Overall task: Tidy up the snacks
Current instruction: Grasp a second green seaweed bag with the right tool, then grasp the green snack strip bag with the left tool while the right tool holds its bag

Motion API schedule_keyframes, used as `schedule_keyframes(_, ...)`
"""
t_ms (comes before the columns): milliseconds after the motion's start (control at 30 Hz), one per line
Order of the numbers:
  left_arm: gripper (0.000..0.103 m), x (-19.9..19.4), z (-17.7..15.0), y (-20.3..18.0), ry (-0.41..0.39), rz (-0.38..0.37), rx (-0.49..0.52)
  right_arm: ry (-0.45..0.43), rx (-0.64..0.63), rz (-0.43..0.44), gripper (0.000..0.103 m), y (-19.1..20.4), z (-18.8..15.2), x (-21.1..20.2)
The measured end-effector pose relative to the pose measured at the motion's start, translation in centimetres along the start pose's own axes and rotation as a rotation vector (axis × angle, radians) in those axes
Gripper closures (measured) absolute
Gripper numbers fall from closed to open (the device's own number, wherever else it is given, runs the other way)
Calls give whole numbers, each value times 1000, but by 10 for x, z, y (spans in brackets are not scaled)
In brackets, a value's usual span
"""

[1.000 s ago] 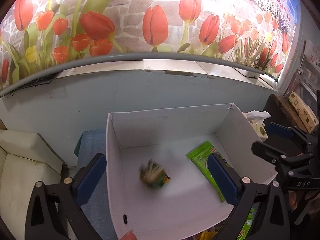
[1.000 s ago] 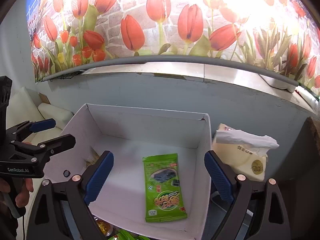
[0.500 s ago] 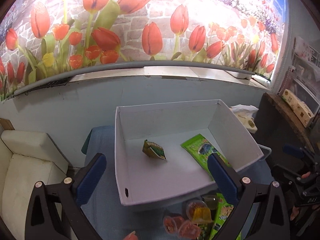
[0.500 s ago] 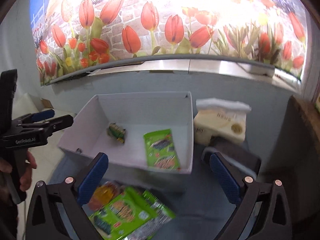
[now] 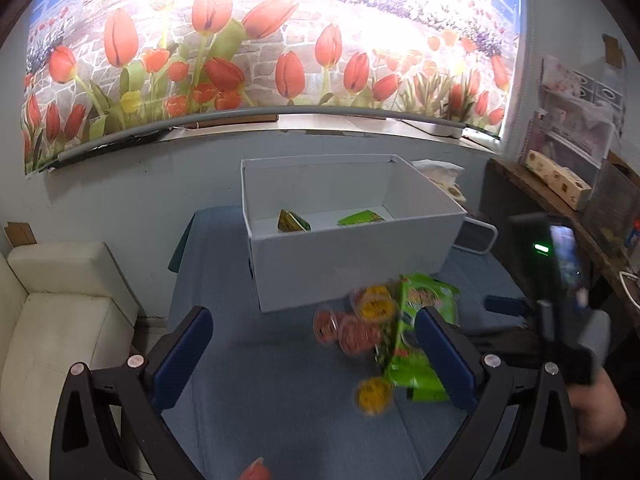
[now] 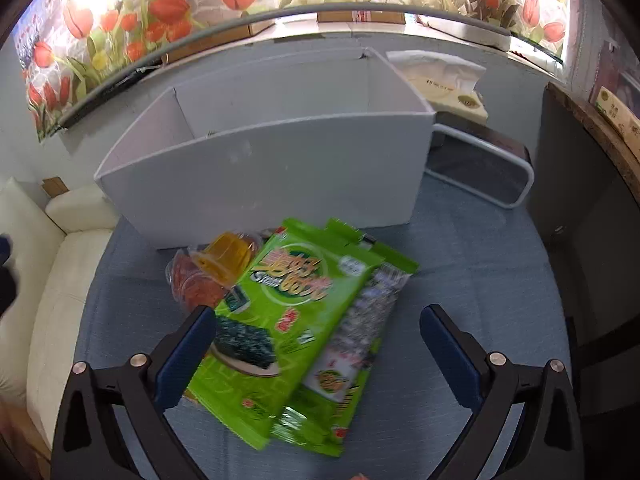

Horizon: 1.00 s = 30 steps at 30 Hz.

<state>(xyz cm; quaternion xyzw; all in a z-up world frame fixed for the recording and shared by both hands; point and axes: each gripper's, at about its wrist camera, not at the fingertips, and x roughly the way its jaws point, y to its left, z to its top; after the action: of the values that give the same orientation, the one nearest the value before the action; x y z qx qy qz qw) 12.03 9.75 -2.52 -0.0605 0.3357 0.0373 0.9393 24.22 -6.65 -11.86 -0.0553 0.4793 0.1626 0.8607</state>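
Note:
A white box stands on the blue cloth; it also shows in the right wrist view. Inside it lie a small green-yellow packet and a green seaweed pack. In front of the box lie green seaweed packs, red jelly cups and yellow jelly cups. My left gripper is open and empty above the cloth. My right gripper is open and empty, low over the seaweed packs; it also shows in the left wrist view.
A tissue pack sits behind the box at the right. A white wire-rimmed basket stands right of the box. A cream sofa is at the left, a dark wooden shelf at the right.
Both grippers pulled back from over the box. The small packet dropped and settled in the box. The right gripper came down over the seaweed packs.

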Motion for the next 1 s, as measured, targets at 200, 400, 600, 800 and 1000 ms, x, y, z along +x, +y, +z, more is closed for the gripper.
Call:
schedule_keyframes(200,0,-19,-28,14,29,-51,-31,68,53,-35,0,22,3,27)
schedule_keyframes(400,0,-22,-36,25,34,-38,-39,57,39,-81,17,29,-1,35)
schedule_keyframes(600,0,-18,-35,21,37,-46,-39,39,53,-46,23,18,-7,19)
schedule_keyframes(800,0,-4,-34,-6,61,-79,19,-21,42,-18,24,-13,-20,-23)
schedule_keyframes(1000,0,33,-32,-56,107,-119,105,-52,105,-62,24,-79,-52,-61)
